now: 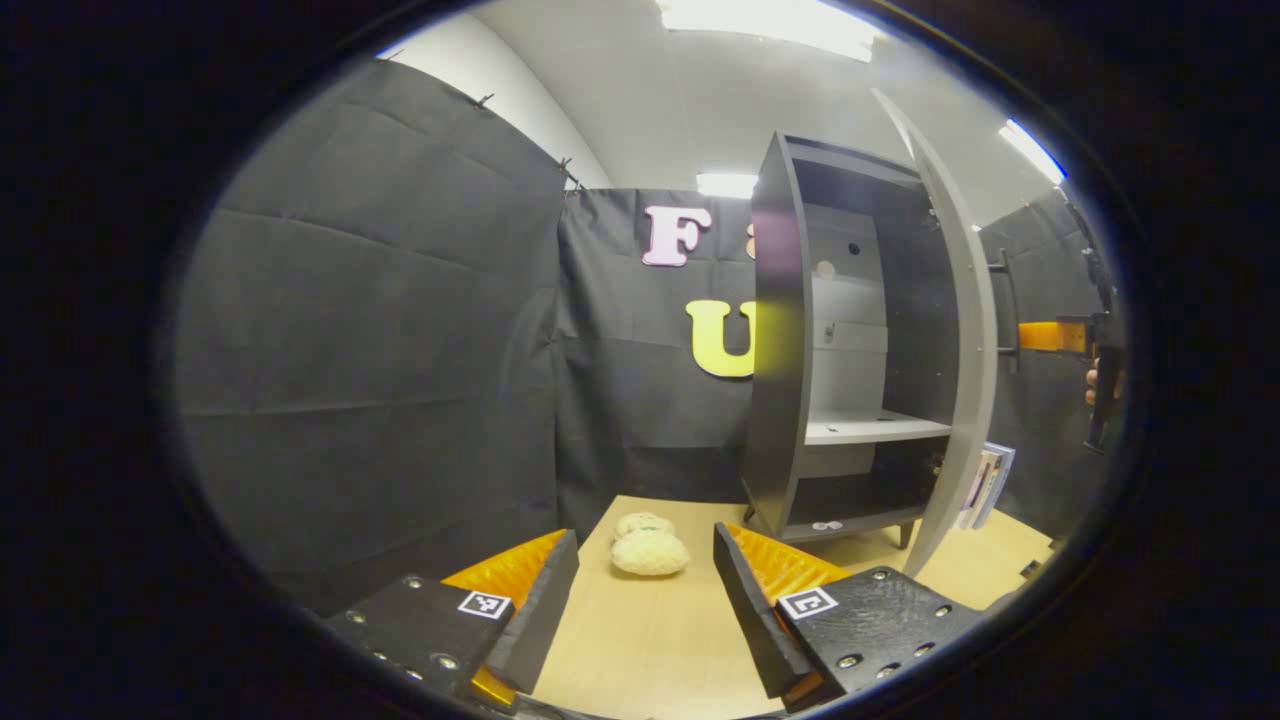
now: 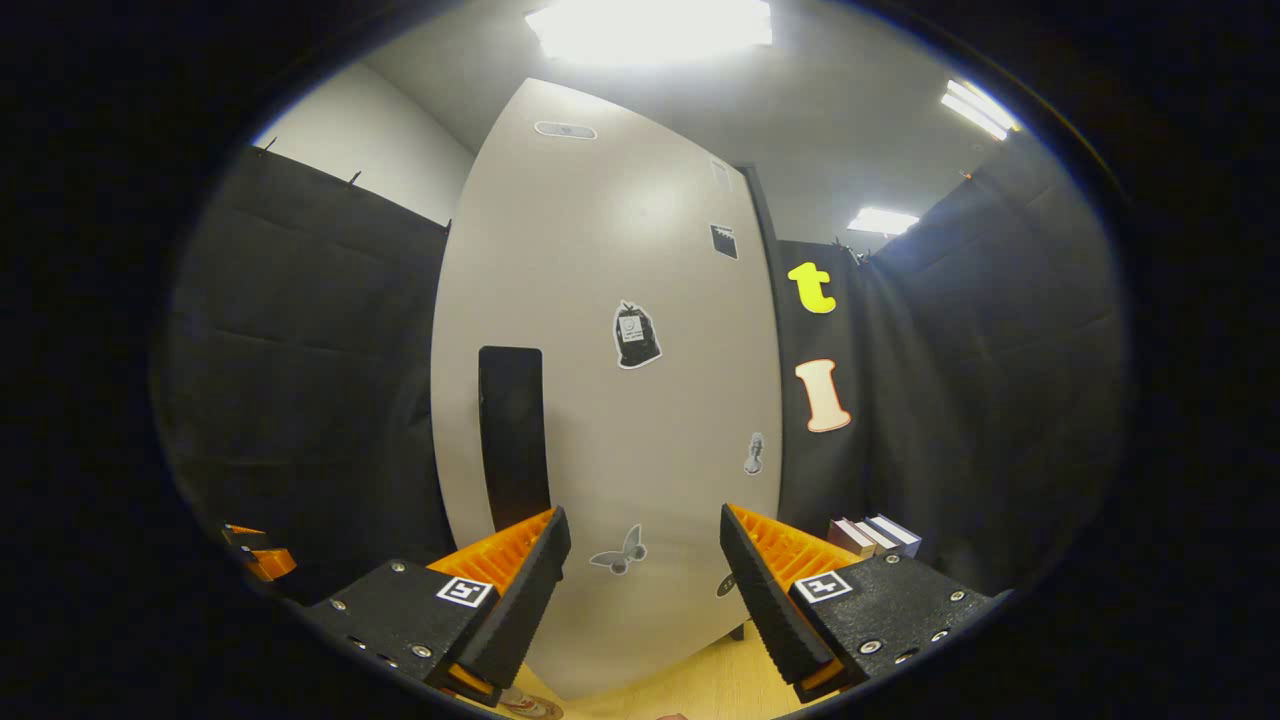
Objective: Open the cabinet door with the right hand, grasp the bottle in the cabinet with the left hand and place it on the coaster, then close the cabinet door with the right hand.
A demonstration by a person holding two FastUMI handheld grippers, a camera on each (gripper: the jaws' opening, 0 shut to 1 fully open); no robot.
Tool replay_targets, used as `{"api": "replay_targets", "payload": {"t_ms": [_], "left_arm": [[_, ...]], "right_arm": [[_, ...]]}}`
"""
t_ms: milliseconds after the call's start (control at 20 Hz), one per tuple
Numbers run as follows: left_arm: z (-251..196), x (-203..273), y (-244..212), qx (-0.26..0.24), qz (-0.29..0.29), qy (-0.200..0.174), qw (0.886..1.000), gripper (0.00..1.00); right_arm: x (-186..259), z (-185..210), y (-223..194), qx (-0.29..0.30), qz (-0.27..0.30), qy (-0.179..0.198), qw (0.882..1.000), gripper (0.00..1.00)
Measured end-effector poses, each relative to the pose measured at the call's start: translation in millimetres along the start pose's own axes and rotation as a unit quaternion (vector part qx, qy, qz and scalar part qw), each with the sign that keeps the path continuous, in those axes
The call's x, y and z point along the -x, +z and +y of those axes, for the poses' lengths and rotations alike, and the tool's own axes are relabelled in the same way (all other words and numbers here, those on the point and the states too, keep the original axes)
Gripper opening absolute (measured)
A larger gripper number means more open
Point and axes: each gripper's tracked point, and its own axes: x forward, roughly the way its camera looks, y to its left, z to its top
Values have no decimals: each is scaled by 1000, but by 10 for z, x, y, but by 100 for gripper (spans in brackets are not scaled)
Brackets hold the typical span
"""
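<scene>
In the left gripper view, the left tool (image 1: 645, 610) sits low centre, wide and empty, over the bench (image 1: 650, 640). The cabinet (image 1: 850, 340) stands open right of centre; no bottle is visible inside. In the right gripper view, the right tool (image 2: 640, 590), wide and empty, faces the cabinet door (image 2: 600, 400): push squarely near its dark handle (image 2: 513, 435).

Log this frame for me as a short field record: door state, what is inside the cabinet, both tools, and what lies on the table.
cabinet door: open, swung outward
cabinet inside: white shelf bare; no bottle visible on it
left tool: open, holding nothing, over the table
right tool: open, facing the door's outer face, near its dark handle
table items: two pale fluffy lumps; books behind the door
</scene>
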Motion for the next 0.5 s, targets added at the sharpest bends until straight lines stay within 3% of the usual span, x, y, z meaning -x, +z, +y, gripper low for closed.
{"api": "replay_targets", "payload": {"t_ms": [250,300,450,500], "left_arm": [[7,-6,29,1,-6,-1,1000,85],[-3,-7,31,2,-6,-3,1000,81],[-57,-18,39,8,-7,-12,1000,85],[-78,-21,36,10,-7,-16,1000,81]], "right_arm": [[-115,73,-107,-1,9,6,1000,94],[-122,63,-132,-1,11,4,1000,94],[-67,16,-158,2,16,-8,1000,94],[-60,-1,-155,3,16,-13,1000,94]]}}
